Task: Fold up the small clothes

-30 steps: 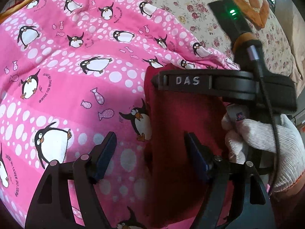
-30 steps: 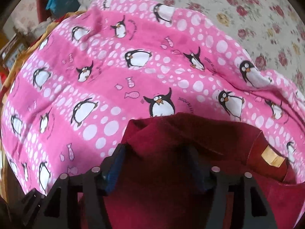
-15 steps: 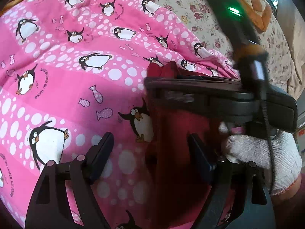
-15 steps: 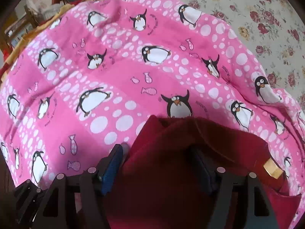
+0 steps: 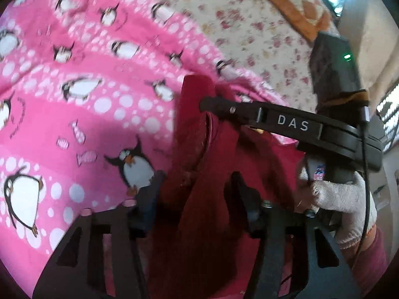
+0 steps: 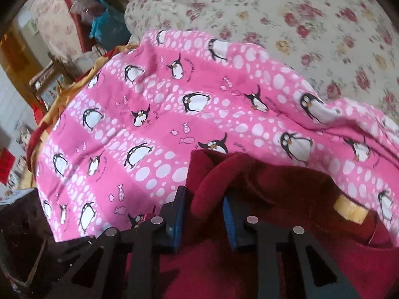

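A pink penguin blanket (image 6: pixel 154 124) is spread over a floral bedsheet (image 6: pixel 311 20); clutter is seen far left. The red garment (image 6: pixel 274 182) lies bunched at the blanket's near right, its long axis running near to far. Folds of it are pinched by the left tool (image 5: pixel 197 191) and the right tool (image 6: pixel 203 214).

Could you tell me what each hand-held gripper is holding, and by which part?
Both grip the dark red garment: the right hand-held gripper pinches a bunched fold; the left clamps gathered cloth.
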